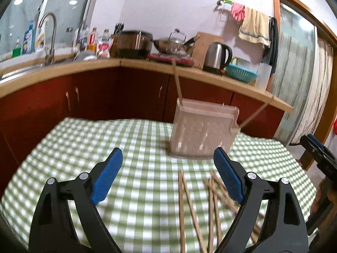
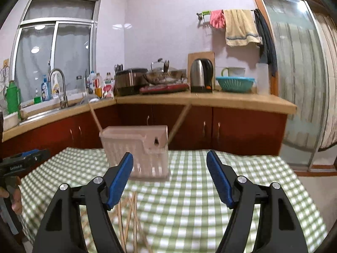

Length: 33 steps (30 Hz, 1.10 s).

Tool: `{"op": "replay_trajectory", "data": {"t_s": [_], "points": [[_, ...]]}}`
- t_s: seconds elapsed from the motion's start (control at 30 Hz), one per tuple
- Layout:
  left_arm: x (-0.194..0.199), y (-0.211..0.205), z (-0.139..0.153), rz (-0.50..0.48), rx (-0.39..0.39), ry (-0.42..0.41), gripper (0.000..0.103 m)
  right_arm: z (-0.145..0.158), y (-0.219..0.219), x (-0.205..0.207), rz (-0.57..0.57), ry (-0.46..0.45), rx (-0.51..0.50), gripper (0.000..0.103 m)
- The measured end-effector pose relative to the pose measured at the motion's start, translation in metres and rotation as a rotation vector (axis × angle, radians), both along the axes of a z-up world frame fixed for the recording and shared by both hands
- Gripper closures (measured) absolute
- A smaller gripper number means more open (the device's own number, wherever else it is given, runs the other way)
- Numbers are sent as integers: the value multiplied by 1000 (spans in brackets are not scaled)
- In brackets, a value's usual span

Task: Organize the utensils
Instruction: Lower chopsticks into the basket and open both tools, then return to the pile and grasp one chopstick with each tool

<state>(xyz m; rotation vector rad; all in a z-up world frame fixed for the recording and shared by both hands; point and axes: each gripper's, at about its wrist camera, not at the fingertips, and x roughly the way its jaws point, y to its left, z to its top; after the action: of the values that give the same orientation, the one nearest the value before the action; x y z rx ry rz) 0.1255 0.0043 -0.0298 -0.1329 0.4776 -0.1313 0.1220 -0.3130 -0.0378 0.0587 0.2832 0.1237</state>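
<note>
The left tool (image 1: 168,160) filled the lower half of its own view, its two blue-padded fingers (image 1: 108,175) spread wide with nothing between them, black linkages running down to the bottom edge. The right tool (image 2: 169,165) showed the same pose in its own view: blue fingers (image 2: 121,181) set far apart and holding nothing. Each tool also showed in the other's view. The right tool's black and blue body sat at the right edge of the left view, around mid-height. The left tool appeared at the left edge of the right view, with the person's left hand (image 2: 14,198) wrapped around its handle just below.
</note>
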Motion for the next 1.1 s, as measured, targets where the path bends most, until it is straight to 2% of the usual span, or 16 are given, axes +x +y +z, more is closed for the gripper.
{"op": "replay_trajectory", "data": {"t_s": [0.13,0.2,0.4,0.5,0.77,0.9,1.1], "points": [[-21,-1,-25,0,23,45,25,-32,-6,-23,-7,66,21,45],[-29,-2,-37,-3,26,72,27,-49,-8,-31,-4,107,33,47],[-49,-4,-71,-13,45,157,41,-94,-5,-45,21,214,42,59],[-57,-6,-80,-16,52,171,42,-110,0,-46,30,253,30,64],[-66,-12,-94,-37,55,203,45,-131,2,-47,39,311,15,73],[-68,-16,-96,-51,60,208,45,-132,6,-50,42,315,-22,90],[-70,-24,-103,-78,67,232,51,-132,12,-59,37,300,-54,94]]}}
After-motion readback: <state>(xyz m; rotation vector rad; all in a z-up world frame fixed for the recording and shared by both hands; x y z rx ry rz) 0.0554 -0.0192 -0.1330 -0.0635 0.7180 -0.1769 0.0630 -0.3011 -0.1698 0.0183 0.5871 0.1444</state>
